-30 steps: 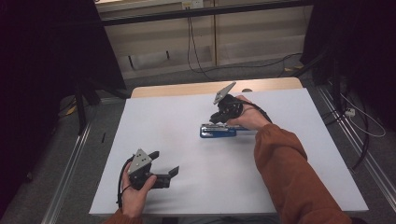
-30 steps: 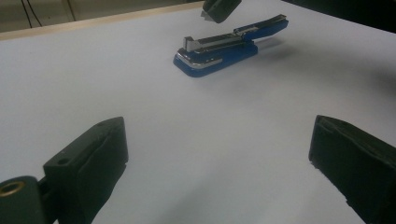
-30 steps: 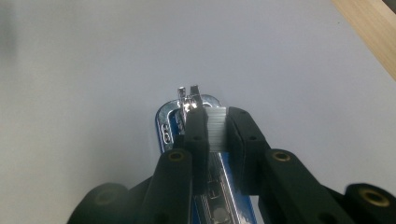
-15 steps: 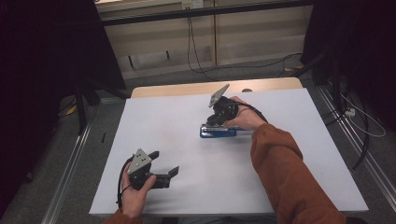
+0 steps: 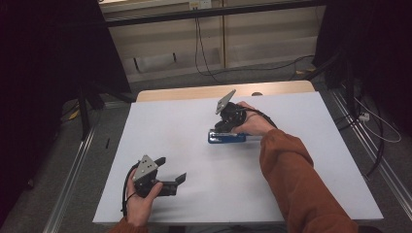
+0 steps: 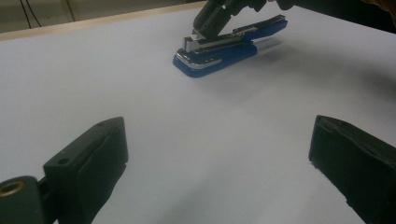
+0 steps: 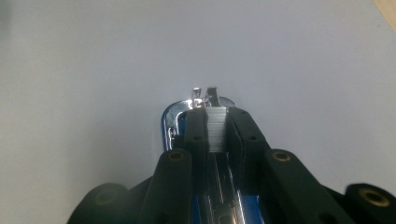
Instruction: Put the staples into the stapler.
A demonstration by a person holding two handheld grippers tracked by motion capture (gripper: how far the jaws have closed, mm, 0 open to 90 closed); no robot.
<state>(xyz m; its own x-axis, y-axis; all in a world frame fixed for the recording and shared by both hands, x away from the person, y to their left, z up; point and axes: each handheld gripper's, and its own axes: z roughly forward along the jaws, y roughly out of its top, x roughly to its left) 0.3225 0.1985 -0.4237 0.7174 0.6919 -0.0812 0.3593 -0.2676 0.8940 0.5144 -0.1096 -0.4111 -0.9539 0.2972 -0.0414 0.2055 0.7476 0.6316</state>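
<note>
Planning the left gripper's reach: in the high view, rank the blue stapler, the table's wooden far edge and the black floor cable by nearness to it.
1. Blue stapler, mid-table, right of the left gripper.
2. Wooden edge, the table's far end.
3. Black cable, floor beyond.

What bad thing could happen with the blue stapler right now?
The right gripper pinches a thin strip of staples over the open blue stapler; the strip could slip, tilt or break instead of dropping into the channel. Nothing steadies the stapler: the left gripper sits open and apart, so it might slide on the table.
</note>
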